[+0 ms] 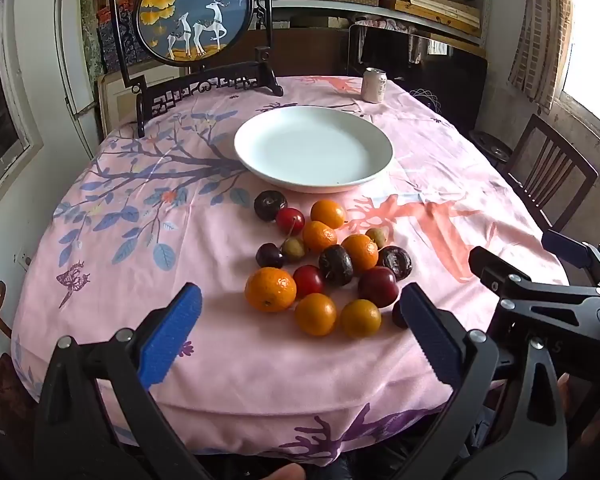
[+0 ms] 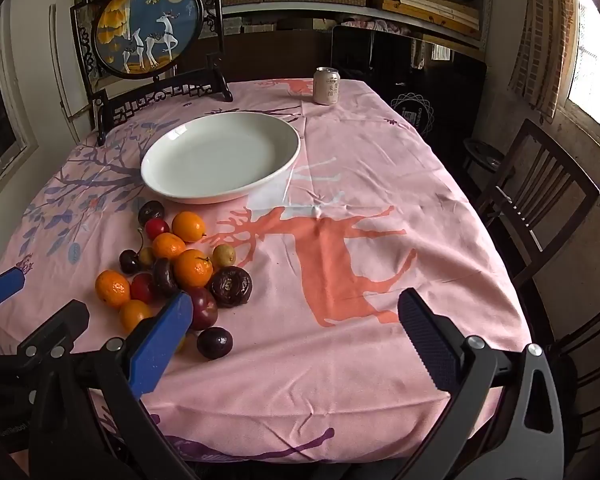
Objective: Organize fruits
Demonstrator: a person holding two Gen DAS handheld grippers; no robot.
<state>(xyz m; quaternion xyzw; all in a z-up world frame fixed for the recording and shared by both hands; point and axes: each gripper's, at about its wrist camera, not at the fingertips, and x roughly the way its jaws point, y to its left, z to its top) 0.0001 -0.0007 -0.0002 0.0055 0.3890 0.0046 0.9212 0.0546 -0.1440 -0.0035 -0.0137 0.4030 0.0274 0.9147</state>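
Observation:
A pile of fruit lies on the pink tablecloth: several oranges (image 1: pixel 270 289), red plums (image 1: pixel 378 286), dark passion fruits (image 1: pixel 335 265), cherries and small green fruits. The pile also shows in the right wrist view (image 2: pixel 193 268). A white empty plate (image 1: pixel 313 148) stands just behind the pile, also seen in the right wrist view (image 2: pixel 220 156). My left gripper (image 1: pixel 300 322) is open and empty, low over the near table edge, just in front of the pile. My right gripper (image 2: pixel 294 330) is open and empty, to the right of the pile, its left finger beside a plum (image 2: pixel 202 307).
A drinks can (image 1: pixel 374 85) stands at the far side of the table. A framed round deer picture on a dark stand (image 1: pixel 194 12) is at the back left. A wooden chair (image 2: pixel 534 196) stands at the right side. Shelves fill the back wall.

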